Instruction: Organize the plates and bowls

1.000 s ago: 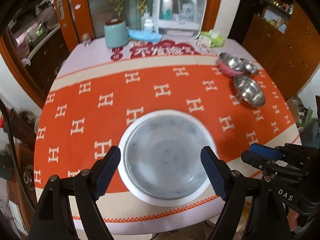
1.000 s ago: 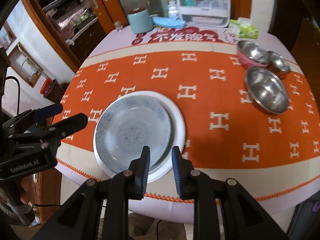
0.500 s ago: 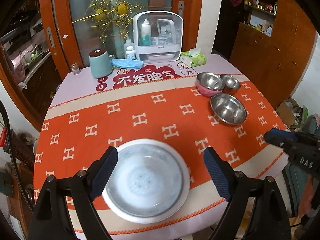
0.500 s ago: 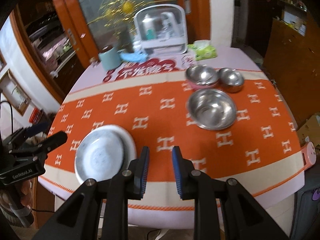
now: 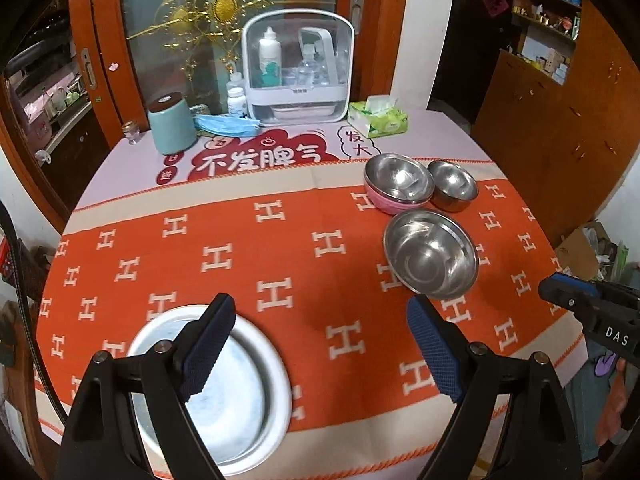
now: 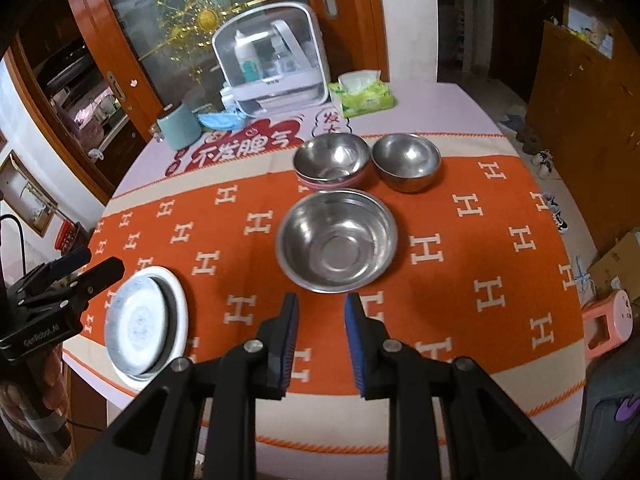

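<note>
Plates done: grey plate [image 5: 224, 412] nested in the white plate [image 5: 276, 364] at 7 o'clock on the surface [image 5: 280, 184]. Bowls next: large steel bowl [image 6: 338, 240] at 12 o'clock of right tongs [image 6: 321, 342], narrow gap, empty. Left tongs [image 5: 320, 354] wide open, empty. Count: two plates, four bowls — three steel, one pink bowl [image 5: 390, 205] under a steel one.

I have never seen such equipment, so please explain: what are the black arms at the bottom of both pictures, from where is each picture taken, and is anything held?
They are two handheld grippers, each carrying its own camera. The left gripper stands wide open; the right gripper stands narrowly open. Both are empty. On the orange tablecloth lie stacked plates, a large steel bowl, a smaller steel bowl and a steel bowl nested in a pink bowl.
</note>
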Demonstrator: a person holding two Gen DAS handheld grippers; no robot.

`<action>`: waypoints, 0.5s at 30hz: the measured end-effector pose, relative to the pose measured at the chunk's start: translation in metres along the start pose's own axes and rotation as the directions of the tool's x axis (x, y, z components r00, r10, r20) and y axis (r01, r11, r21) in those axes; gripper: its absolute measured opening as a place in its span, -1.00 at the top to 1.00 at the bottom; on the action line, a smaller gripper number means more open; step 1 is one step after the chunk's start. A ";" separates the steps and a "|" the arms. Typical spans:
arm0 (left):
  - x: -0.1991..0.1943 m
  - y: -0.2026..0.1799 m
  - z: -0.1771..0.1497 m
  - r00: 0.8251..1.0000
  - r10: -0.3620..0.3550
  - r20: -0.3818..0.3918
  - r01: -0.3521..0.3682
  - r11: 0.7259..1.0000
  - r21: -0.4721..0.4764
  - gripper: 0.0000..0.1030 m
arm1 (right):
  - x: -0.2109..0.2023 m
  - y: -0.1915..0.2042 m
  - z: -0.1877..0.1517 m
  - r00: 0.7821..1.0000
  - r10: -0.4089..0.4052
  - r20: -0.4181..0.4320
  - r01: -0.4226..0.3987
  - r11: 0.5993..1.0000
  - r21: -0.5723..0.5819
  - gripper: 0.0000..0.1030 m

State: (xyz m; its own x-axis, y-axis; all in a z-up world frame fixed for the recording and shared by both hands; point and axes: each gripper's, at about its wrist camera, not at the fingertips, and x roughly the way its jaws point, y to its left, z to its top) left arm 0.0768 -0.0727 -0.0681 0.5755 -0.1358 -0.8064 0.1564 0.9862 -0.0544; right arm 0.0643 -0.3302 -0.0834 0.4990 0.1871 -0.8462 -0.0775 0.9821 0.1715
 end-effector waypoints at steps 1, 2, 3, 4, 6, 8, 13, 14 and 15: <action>0.010 -0.008 0.002 1.000 0.008 -0.005 -0.008 1.000 -0.003 -0.68 | 0.007 -0.007 0.003 1.000 0.004 -0.011 -0.004 1.000 -0.005 0.54; 0.016 -0.012 0.004 1.000 0.013 -0.011 -0.013 1.000 -0.006 -0.68 | 0.013 -0.013 0.005 1.000 0.009 -0.022 -0.009 1.000 -0.007 0.54; 0.024 -0.017 0.005 1.000 0.015 -0.016 -0.015 1.000 -0.011 -0.68 | 0.021 -0.020 0.008 0.999 0.015 -0.036 -0.015 1.000 -0.008 0.54; 0.034 -0.021 0.007 1.000 0.014 -0.025 -0.015 1.000 -0.017 -0.68 | 0.029 -0.026 0.010 0.999 0.018 -0.048 -0.019 1.000 -0.009 0.54; 0.053 -0.028 0.010 0.999 0.012 -0.049 -0.013 1.000 -0.027 -0.68 | 0.042 -0.036 0.015 0.997 0.023 -0.070 -0.023 1.000 -0.008 0.54; 0.075 -0.034 0.014 0.997 0.016 -0.080 -0.019 0.999 -0.038 -0.68 | 0.057 -0.046 0.022 0.995 0.031 -0.093 -0.032 0.999 -0.006 0.54; 0.121 -0.043 0.026 0.989 0.010 -0.145 -0.018 0.998 -0.054 -0.68 | 0.090 -0.065 0.037 0.990 0.032 -0.140 -0.033 0.999 -0.003 0.54; 0.130 -0.044 0.028 0.988 0.007 -0.157 -0.016 0.998 -0.057 -0.68 | 0.096 -0.068 0.039 0.989 0.033 -0.146 -0.034 0.999 0.000 0.54; 0.138 -0.045 0.030 0.985 0.005 -0.171 -0.015 0.998 -0.060 -0.68 | 0.101 -0.072 0.042 0.988 0.034 -0.153 -0.034 0.999 0.003 0.54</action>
State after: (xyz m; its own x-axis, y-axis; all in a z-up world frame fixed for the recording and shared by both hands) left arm 0.1734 -0.1390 -0.1591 0.4303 -0.1129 -0.8956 0.0993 0.9920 -0.0774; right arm 0.1569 -0.3823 -0.1602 0.3580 0.2216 -0.9070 -0.0917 0.9751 0.2021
